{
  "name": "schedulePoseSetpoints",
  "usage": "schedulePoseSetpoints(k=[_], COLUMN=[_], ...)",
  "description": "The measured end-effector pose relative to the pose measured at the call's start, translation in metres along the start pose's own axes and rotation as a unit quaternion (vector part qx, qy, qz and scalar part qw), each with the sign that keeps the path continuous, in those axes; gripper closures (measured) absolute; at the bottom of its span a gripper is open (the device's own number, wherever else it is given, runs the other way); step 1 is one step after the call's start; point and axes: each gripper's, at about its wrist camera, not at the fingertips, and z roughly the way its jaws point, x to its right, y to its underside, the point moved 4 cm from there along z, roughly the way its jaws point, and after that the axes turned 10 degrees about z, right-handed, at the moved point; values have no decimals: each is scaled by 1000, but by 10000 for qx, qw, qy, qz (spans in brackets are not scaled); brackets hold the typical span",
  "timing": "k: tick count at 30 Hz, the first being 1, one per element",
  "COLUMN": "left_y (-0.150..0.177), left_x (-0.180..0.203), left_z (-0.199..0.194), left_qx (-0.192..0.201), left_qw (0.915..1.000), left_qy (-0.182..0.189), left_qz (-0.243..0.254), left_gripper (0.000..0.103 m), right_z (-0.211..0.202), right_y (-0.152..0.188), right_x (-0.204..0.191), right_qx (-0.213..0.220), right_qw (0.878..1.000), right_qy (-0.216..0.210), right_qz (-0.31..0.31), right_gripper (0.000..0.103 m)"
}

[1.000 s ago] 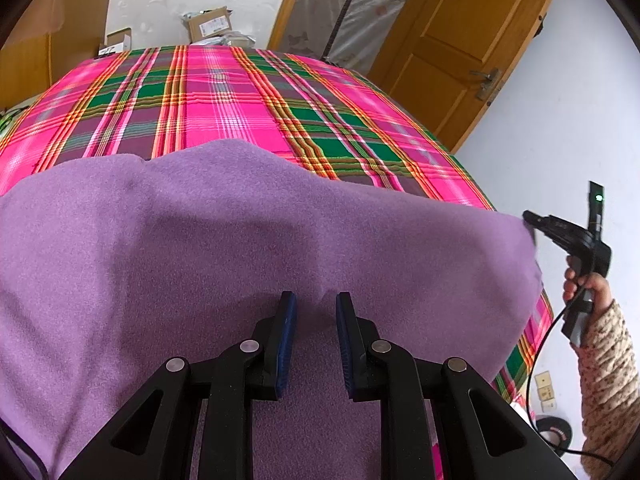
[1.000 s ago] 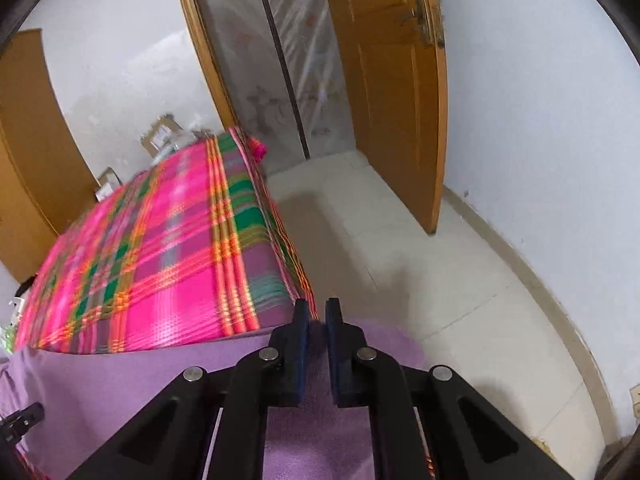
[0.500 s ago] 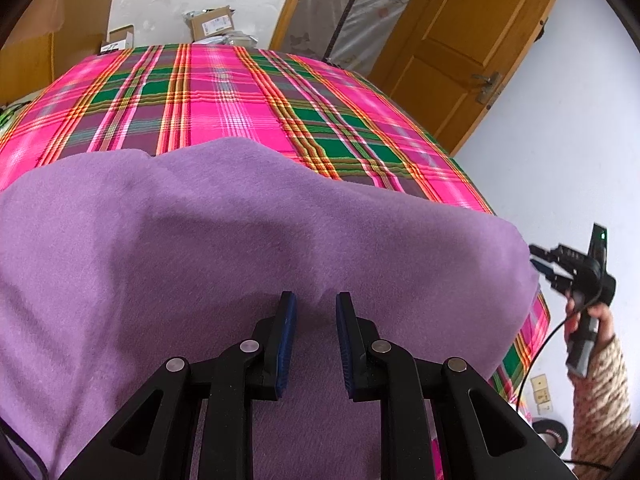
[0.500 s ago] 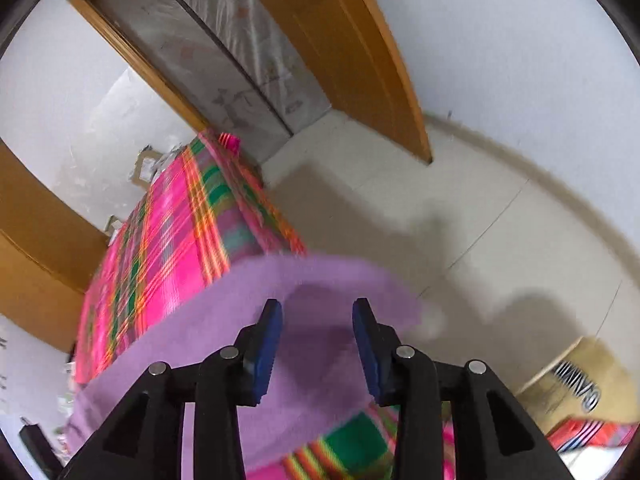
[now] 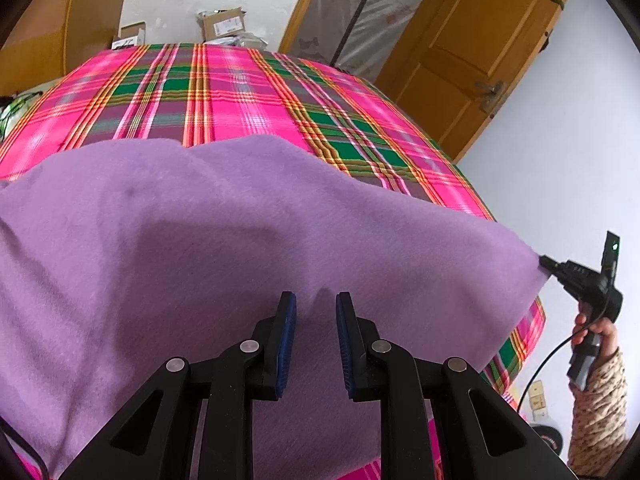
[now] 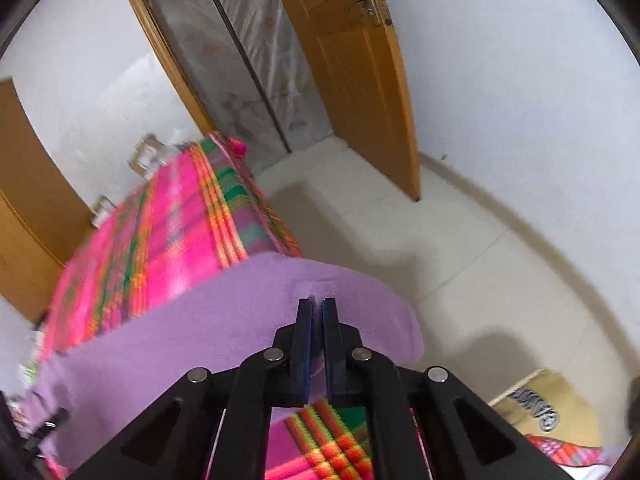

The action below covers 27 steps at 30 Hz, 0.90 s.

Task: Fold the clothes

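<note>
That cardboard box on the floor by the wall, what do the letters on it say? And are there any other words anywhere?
Cardboard box, right wrist view: big dark letters, upside down and cut off at the picture's edge; I cannot read them.
Cardboard boxes behind the bed, left wrist view: white labels, too small to read.
Nothing else shows words: none on the purple cloth and none on the plaid bedcover.

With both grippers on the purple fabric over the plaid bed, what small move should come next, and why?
Probably carry the right gripper, whose jaws just closed on the purple fabric corner, across toward the left gripper, which pinches a fold of it. The cloth lies wide on the plaid bed, still unfolded.
</note>
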Motion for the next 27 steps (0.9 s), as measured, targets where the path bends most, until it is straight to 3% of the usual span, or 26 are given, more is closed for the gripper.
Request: schedulePoseSetpoints(k=[2, 4, 6, 10, 12, 17, 23, 27], left_y=[1, 2, 2, 7, 11, 23, 33, 42], left_x=[-2, -4, -7, -17, -24, -45, -66, -81], left_z=[-2, -6, -10, -19, -24, -36, -51, -60], left_qx=[12, 58, 100, 166, 175, 198, 285, 313], left_qw=[10000, 10000, 9999, 9998, 9997, 9990, 9974, 9964], left_qy=[-13, 3, -44, -62, -100, -241, -433, -473], left_qz=[6, 3, -5, -82, -129, -314, -491, -623], left_gripper=[82, 82, 82, 82, 82, 82, 82, 82], right_z=[6, 6, -5, -14, -5, -6, -26, -9], right_y=[2, 2, 3, 16, 30, 44, 81, 109], right_x=[7, 12, 7, -25, -37, -52, -119, -138], right_qx=[-18, -106, 137, 301, 148, 452, 684, 400], right_qw=[9991, 9991, 9990, 9985, 9986, 9906, 9754, 9668], right_qy=[398, 156, -111, -437, -227, 873, 267, 482], right_qz=[118, 382, 417, -139, -450, -954, -2076, -2476], right_gripper=[96, 96, 96, 75, 75, 74, 73, 73])
